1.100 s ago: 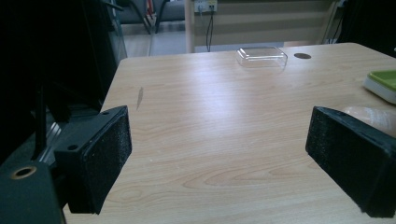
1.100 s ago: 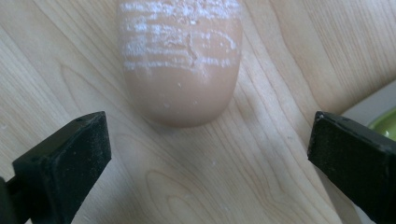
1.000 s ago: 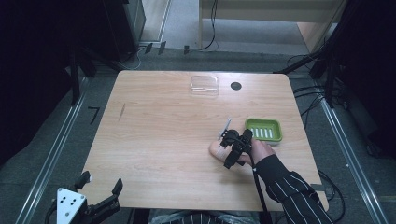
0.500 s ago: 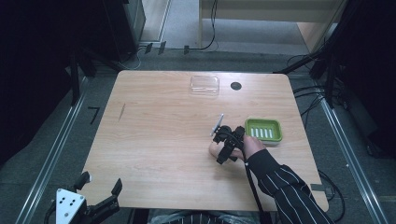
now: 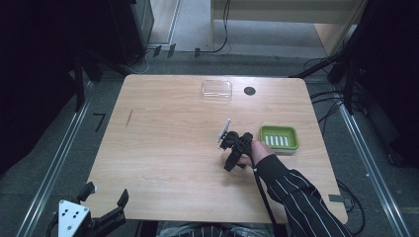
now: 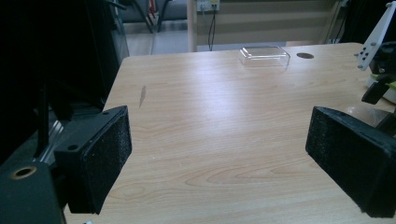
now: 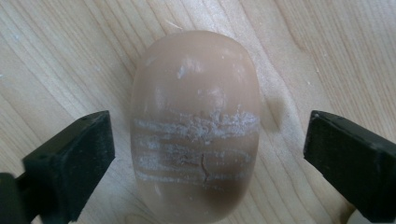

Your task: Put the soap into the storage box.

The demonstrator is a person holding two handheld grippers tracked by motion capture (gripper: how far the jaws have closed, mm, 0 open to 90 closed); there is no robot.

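- Right gripper (image 7: 205,154) is hanging spread wide around the tan soap bar (image 7: 196,126), mid-frame, untouched.
- Left gripper (image 6: 219,154), gaping, is sitting bottom left.
- Green soap dish (image 5: 279,138) and clear lid (image 5: 216,90) are lying nearby, blocking nothing.

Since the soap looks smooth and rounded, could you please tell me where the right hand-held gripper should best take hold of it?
Grip the bar of soap across its narrow width, at the middle of its long sides, coming straight down from above. It lies flat on the table, and the right hand-held gripper already straddles it with open jaws; the rounded ends would likely slip.
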